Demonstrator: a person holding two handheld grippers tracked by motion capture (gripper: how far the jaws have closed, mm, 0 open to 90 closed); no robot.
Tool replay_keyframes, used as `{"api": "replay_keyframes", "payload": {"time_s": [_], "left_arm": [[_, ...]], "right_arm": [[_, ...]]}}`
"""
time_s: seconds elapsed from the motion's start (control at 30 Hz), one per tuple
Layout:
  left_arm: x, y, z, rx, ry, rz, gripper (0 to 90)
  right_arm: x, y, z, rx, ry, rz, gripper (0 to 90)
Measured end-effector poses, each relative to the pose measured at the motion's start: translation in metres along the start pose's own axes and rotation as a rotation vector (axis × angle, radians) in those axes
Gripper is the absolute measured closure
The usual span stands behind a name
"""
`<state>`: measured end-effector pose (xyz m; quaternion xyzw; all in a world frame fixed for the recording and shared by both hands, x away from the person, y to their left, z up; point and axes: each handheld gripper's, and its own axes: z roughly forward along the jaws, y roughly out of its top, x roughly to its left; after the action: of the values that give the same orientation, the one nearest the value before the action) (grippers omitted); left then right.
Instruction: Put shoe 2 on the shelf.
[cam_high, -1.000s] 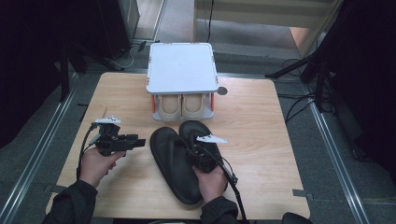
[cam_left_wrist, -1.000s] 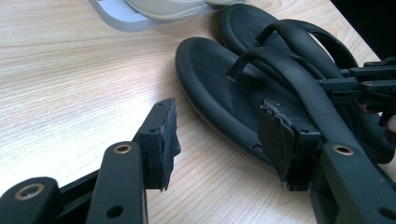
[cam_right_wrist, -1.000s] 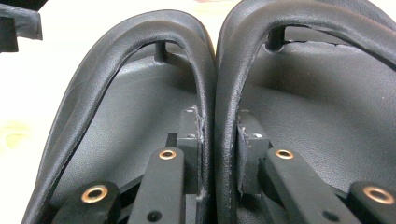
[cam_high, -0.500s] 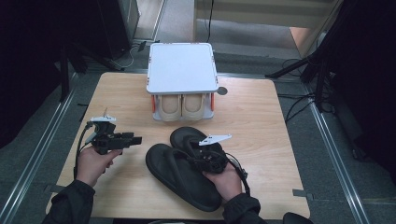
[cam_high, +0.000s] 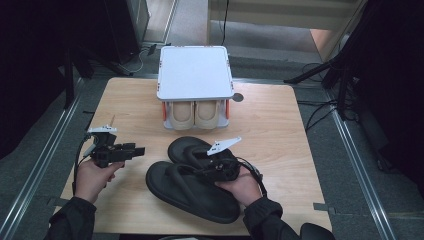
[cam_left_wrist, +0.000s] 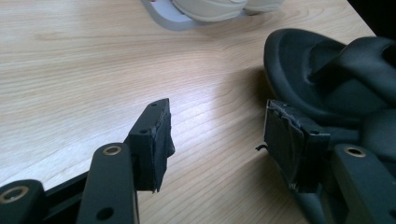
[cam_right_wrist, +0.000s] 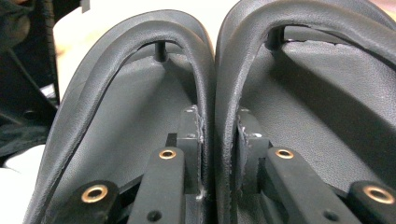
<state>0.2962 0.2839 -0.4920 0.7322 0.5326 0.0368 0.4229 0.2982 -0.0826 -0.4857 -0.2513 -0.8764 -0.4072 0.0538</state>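
Note:
Two black flip-flops lie side by side on the wooden table (cam_high: 280, 120), one nearer (cam_high: 185, 192) and one farther (cam_high: 182, 147). My right gripper (cam_high: 199, 172) is shut on their two neighbouring straps. In the right gripper view the jaws (cam_right_wrist: 218, 126) pinch both straps together, one sandal (cam_right_wrist: 116, 107) on the left and the other (cam_right_wrist: 327, 93) on the right. My left gripper (cam_high: 139, 150) hovers left of the sandals. Its jaws (cam_left_wrist: 217, 126) have just been opening and stand open over bare wood, with a sandal (cam_left_wrist: 327, 70) just beyond the right jaw.
A white two-level shoe rack (cam_high: 195, 72) stands at the back middle of the table with a beige pair of shoes (cam_high: 195, 112) under its top shelf; the shoes' toes (cam_left_wrist: 210, 7) also appear in the left gripper view. Dark equipment and cables ring the table.
The right hand has shifted right and swung the gripped sandals, so the pair now lies diagonally with the heels to the right. The left gripper has stayed about where it was.

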Motion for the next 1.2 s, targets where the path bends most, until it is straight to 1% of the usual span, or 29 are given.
{"api": "replay_keyframes", "payload": {"time_s": [0.03, 0.23, 0.27, 0.3, 0.33, 0.57, 0.7, 0.77, 0.87, 1.07, 1.2], "left_arm": [[0.001, -0.001, -0.001, -0.001, 0.003, 0.001, 42.1], [0.002, -0.009, -0.008, 0.001, 0.022, -0.018, 41.3], [0.002, -0.011, -0.010, 0.003, 0.030, -0.018, 41.3], [0.002, -0.013, -0.011, -0.004, 0.036, -0.026, 41.3], [0.002, -0.014, -0.012, 0.002, 0.038, -0.025, 41.3], [0.006, -0.021, -0.019, -0.002, 0.061, -0.045, 41.3], [0.008, -0.025, -0.023, -0.009, 0.072, -0.061, 41.3], [0.009, -0.025, -0.025, -0.010, 0.075, -0.062, 41.3], [0.010, -0.026, -0.025, -0.013, 0.075, -0.062, 41.4], [0.009, -0.025, -0.023, -0.004, 0.071, -0.056, 41.4], [0.009, -0.025, -0.023, -0.011, 0.074, -0.064, 41.4]], "right_arm": [[-0.002, 0.003, 0.000, 0.004, 0.010, -0.012, 75.9], [-0.008, 0.019, 0.001, 0.033, 0.068, -0.037, 75.9], [-0.009, 0.021, 0.001, 0.039, 0.071, -0.048, 75.9], [-0.010, 0.024, 0.001, 0.041, 0.073, -0.057, 75.9], [-0.010, 0.026, 0.001, 0.044, 0.074, -0.066, 75.9], [-0.014, 0.045, -0.003, 0.045, 0.101, -0.094, 75.8], [-0.017, 0.054, -0.007, 0.042, 0.122, -0.103, 75.8], [-0.020, 0.058, -0.009, 0.041, 0.130, -0.102, 75.8], [-0.021, 0.064, -0.012, 0.038, 0.131, -0.101, 75.8], [-0.023, 0.080, -0.024, 0.022, 0.133, -0.119, 75.8], [-0.024, 0.091, -0.032, 0.020, 0.127, -0.118, 75.8]]}}
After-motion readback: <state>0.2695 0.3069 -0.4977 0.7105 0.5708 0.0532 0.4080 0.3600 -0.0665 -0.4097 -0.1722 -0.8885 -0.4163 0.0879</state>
